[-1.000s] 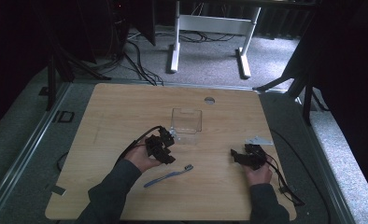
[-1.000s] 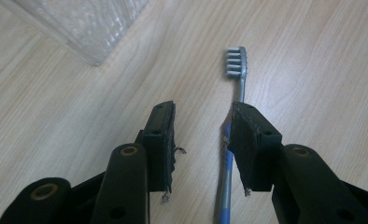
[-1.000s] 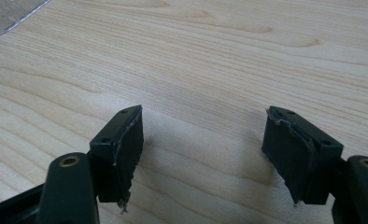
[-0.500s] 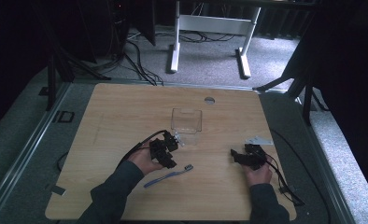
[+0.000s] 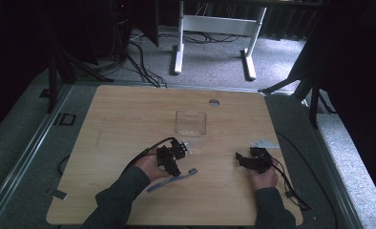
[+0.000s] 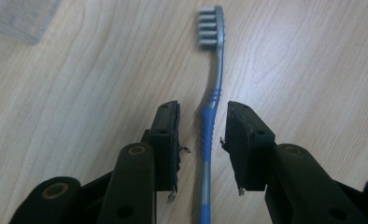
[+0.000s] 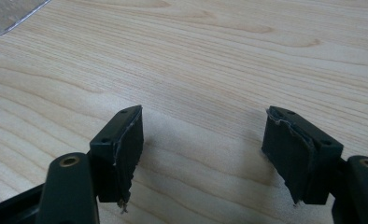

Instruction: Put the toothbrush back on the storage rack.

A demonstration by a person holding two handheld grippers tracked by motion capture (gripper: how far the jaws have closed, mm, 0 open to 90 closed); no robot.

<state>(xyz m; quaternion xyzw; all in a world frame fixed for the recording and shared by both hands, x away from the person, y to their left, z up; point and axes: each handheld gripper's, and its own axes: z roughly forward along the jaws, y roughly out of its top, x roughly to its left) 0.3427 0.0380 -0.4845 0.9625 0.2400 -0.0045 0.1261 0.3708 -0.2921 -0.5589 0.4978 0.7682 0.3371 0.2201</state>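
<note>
A blue and grey toothbrush lies flat on the wooden table, its bristled head pointing right. My left gripper hovers just over its handle. In the left gripper view the toothbrush runs straight up between the jaws, bristle head far ahead. The left gripper is open, with a narrow gap on each side of the handle. At the right of the table my right gripper rests low; in its own view the right gripper stands wide open over bare wood.
A clear plastic box stands at the table's middle, beyond the left gripper; its corner shows as the clear box and clear box. A round grommet sits near the far edge. Cables trail off both grippers.
My left gripper has shifted slightly right and toward the near edge, coming down over the toothbrush handle. The right gripper has stayed put.
</note>
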